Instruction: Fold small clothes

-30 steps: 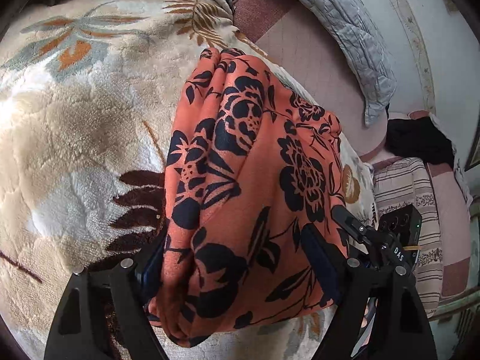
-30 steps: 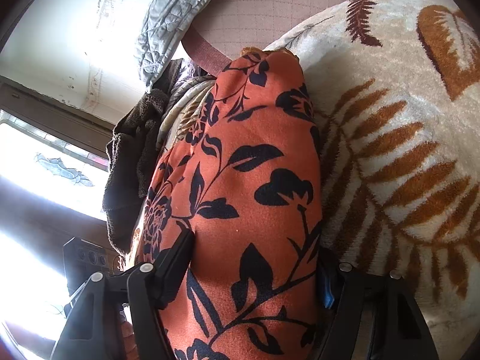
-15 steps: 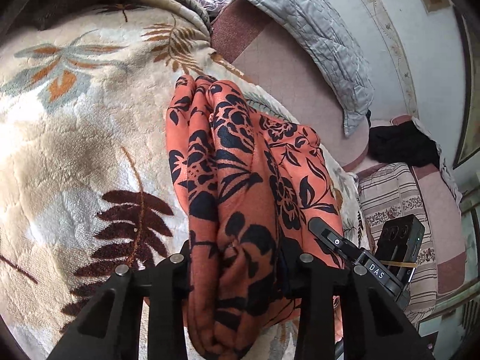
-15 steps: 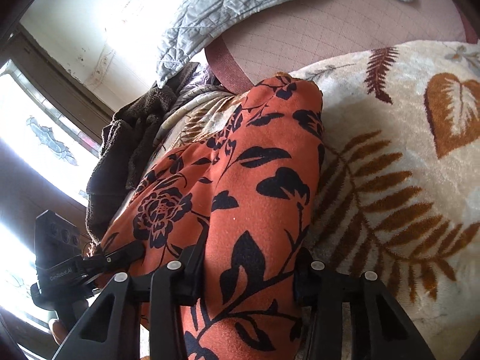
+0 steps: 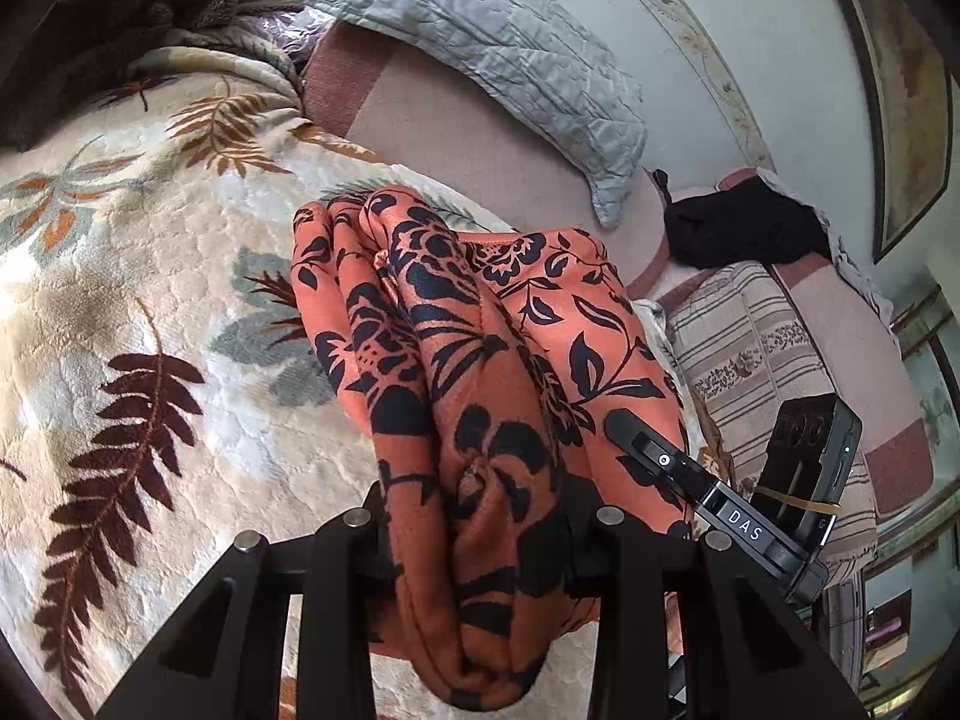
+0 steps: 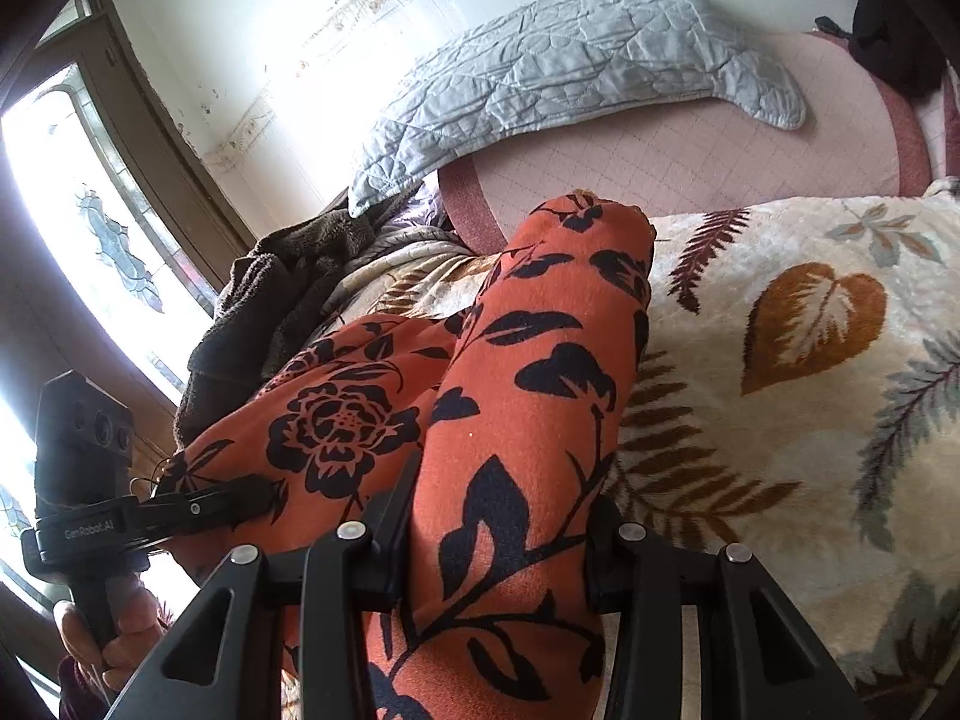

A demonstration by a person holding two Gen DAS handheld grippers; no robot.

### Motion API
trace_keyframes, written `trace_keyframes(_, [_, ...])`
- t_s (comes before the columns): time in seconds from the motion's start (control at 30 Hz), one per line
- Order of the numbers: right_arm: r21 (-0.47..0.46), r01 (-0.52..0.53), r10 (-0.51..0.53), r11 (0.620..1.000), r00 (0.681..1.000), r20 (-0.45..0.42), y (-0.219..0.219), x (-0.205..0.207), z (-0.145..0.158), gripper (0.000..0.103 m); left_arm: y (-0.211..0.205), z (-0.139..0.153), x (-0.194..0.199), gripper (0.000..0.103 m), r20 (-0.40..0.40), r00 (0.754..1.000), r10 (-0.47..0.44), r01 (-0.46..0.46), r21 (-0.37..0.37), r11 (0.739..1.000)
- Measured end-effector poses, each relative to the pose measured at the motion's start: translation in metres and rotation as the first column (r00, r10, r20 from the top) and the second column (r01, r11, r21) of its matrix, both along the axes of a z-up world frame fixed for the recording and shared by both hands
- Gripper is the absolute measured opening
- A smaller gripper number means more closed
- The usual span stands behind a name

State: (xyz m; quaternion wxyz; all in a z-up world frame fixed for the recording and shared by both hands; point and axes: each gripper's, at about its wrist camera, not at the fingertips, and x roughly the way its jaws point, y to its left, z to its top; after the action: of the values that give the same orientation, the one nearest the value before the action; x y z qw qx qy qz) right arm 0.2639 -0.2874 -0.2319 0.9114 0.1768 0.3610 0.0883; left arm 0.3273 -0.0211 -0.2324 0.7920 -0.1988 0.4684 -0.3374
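An orange garment with a black flower print (image 5: 480, 360) lies bunched in long folds on a cream leaf-patterned blanket (image 5: 120, 300). My left gripper (image 5: 480, 540) is shut on the near end of its folds. My right gripper (image 6: 498, 546) is shut on another thick fold of the same garment (image 6: 540, 390). Each gripper shows in the other's view: the right one in the left wrist view (image 5: 678, 468), the left one in the right wrist view (image 6: 198, 507). The fingertips are buried in cloth.
A grey quilted pillow (image 5: 510, 48) lies on a pink sheet (image 5: 480, 138) behind the garment. A dark brown towel (image 6: 282, 300) is heaped beside a window (image 6: 78, 228). A black cloth (image 5: 744, 228) and a striped cushion (image 5: 750, 348) lie to the right.
Both grippers have closed from wide open onto the garment's folds. The cloth between the fingers is squeezed narrower, and both cameras have pulled back and tilted up, showing more of the bed.
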Motion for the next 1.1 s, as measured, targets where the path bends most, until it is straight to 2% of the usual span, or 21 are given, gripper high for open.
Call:
trace_keyframes(0.3, [-0.026,0.03,-0.029,0.999,0.999,0.038,-0.028,-0.067,0.02,0.043,-0.034,0.019,-0.055,0.036,0.043,0.995,-0.092,0.089,0.062,0.994])
trace_keyframes(0.53, [0.006,0.099,-0.099,0.995,0.995,0.001,-0.044,-0.117,0.005,0.043,-0.058,0.006,-0.094,0.036,0.029,0.988,-0.154,0.149,0.142,0.979])
trace_keyframes(0.67, [0.018,0.118,-0.117,0.993,0.993,-0.023,-0.047,-0.136,-0.004,0.043,-0.058,-0.006,-0.112,0.036,-0.004,0.986,-0.165,0.163,0.153,0.975])
trace_keyframes(0.77, [0.02,0.126,-0.124,0.992,0.99,-0.066,-0.049,-0.144,-0.015,0.044,-0.058,-0.02,-0.122,0.037,-0.046,0.985,-0.167,0.173,0.181,0.968])
trace_keyframes(0.83, [0.018,0.132,-0.128,0.991,0.982,-0.141,-0.051,-0.143,-0.028,0.045,-0.06,-0.033,-0.124,0.039,-0.076,0.985,-0.157,0.171,0.236,0.957])
trace_keyframes(0.93, [0.004,0.194,-0.187,0.981,0.955,-0.229,-0.056,-0.146,-0.039,0.056,-0.055,-0.046,-0.127,0.046,-0.144,0.981,-0.132,0.167,0.261,0.951])
trace_keyframes(1.0, [0.004,0.227,-0.22,0.974,0.95,-0.222,-0.06,-0.156,-0.033,0.057,-0.046,-0.04,-0.132,0.048,-0.13,0.985,-0.113,0.145,0.271,0.952])
trace_keyframes(1.1, [-0.085,0.279,-0.289,0.956,0.948,-0.137,-0.061,-0.171,-0.011,0.058,-0.038,-0.017,-0.146,0.049,-0.014,0.996,-0.088,0.088,0.332,0.939])
